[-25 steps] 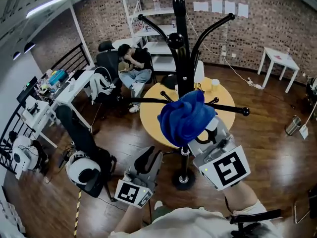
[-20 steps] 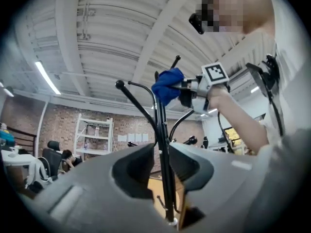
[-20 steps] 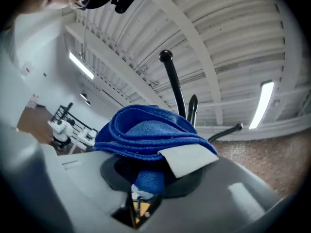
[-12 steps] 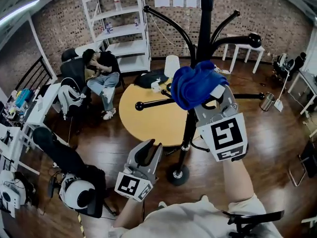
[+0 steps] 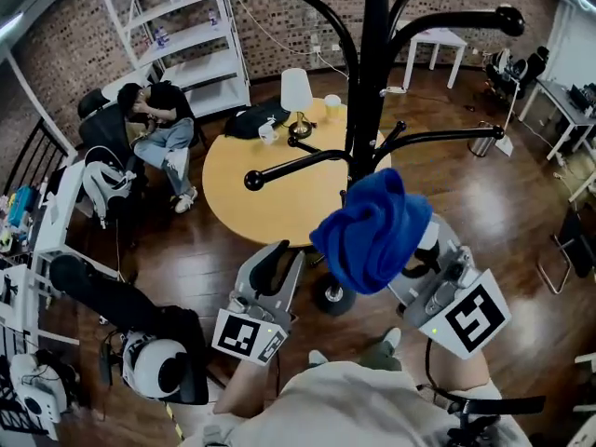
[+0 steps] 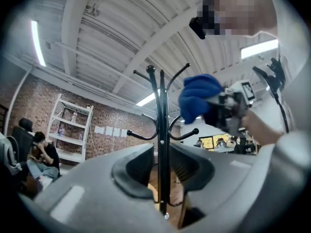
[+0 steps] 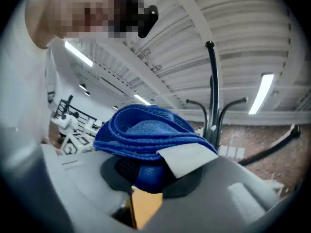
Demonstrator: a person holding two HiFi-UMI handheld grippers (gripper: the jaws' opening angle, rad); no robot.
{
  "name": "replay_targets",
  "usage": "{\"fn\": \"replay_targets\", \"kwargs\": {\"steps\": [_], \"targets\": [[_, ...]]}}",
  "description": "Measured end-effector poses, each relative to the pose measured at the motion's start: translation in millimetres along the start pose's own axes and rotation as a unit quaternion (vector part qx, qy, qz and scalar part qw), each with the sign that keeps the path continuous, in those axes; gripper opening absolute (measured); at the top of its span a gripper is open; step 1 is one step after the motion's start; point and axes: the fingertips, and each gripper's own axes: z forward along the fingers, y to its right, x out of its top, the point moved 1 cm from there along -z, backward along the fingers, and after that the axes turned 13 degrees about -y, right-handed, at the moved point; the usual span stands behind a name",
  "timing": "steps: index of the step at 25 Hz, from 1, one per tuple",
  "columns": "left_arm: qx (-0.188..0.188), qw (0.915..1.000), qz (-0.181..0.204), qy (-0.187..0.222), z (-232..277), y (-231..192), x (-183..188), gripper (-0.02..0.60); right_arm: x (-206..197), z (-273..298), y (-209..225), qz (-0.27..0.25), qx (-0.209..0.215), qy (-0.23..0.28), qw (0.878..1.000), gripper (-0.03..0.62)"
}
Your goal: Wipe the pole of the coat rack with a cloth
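The black coat rack pole point(image 5: 374, 73) rises from its round base point(image 5: 332, 298) on the wooden floor, with curved hooks branching off it. A bunched blue cloth point(image 5: 371, 231) is clamped in my right gripper point(image 5: 402, 250), which is shut on it just in front of the pole's lower part. In the left gripper view the cloth point(image 6: 197, 98) hangs a little to the right of the pole point(image 6: 163, 130), apart from it. The right gripper view shows the cloth point(image 7: 146, 135) filling the jaws, the pole point(image 7: 212, 91) behind it. My left gripper point(image 5: 277, 270) is lower left of the pole, open and empty.
A round yellow table point(image 5: 244, 194) with a white lamp point(image 5: 296, 89) stands right behind the rack. A person point(image 5: 158, 124) sits in a chair at the left. White shelving point(image 5: 182, 35) lines the brick wall, and a small white table point(image 5: 440, 39) stands at the back right.
My right gripper has carried the blue cloth down the pole, from near the upper hooks to low in front of it. The left gripper has hardly moved.
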Motion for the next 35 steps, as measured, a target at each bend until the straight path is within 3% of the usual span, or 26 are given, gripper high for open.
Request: {"fn": "replay_targets", "kwargs": {"steps": [2,4,6,8,10,12,14,16,18,21,24,26,29,32,35], "targets": [[0.003,0.9999,-0.006,-0.011,2,-9,-7,0.094,-61,5,-40,0.033,0.067,-0.072,0.995,0.097],[0.012,0.9998,0.001,-0.015,2,-17,-8,0.094,-132,28,-53,0.105,0.081,-0.124,0.983,0.097],[0.023,0.9994,0.016,-0.022,0,-21,-8,0.094,-172,56,-29,0.132,0.012,-0.109,0.985,0.097],[0.023,0.9990,0.023,-0.029,-1,-20,-7,0.094,-180,74,5,0.096,-0.074,-0.104,0.987,0.097],[0.017,0.9991,0.023,-0.032,-1,-16,-8,0.094,-175,84,33,0.086,-0.120,-0.089,0.985,0.097],[0.014,0.9990,0.024,-0.036,-2,-14,-12,0.094,-169,89,53,0.109,-0.142,-0.067,0.982,0.097],[0.015,0.9989,0.020,-0.040,-6,-16,-16,0.094,-174,96,53,0.111,-0.143,-0.058,0.982,0.097],[0.018,0.9987,0.014,-0.045,-8,-17,-21,0.094,-203,107,37,0.103,-0.132,-0.089,0.982,0.097],[0.021,0.9984,0.007,-0.052,-8,-18,-27,0.094,-259,115,17,0.115,-0.121,-0.155,0.974,0.098],[0.023,0.9978,0.003,-0.062,-4,-18,-34,0.094,-357,125,-11,0.150,-0.097,-0.253,0.951,0.097],[0.022,0.9979,0.007,-0.061,1,-17,-35,0.094,-402,130,-25,0.154,-0.082,-0.278,0.945,0.097],[0.023,0.9979,0.014,-0.058,6,-15,-31,0.094,-391,126,-23,0.147,-0.071,-0.259,0.952,0.097],[0.023,0.9978,0.020,-0.059,10,-7,-25,0.094,-338,103,-9,0.134,-0.055,-0.201,0.969,0.098],[0.027,0.9975,0.019,-0.062,22,5,-25,0.094,-279,65,28,0.122,-0.031,-0.139,0.982,0.098],[0.044,0.9971,0.022,-0.057,42,17,-20,0.094,-217,40,77,0.071,0.004,-0.081,0.994,0.098]]}}
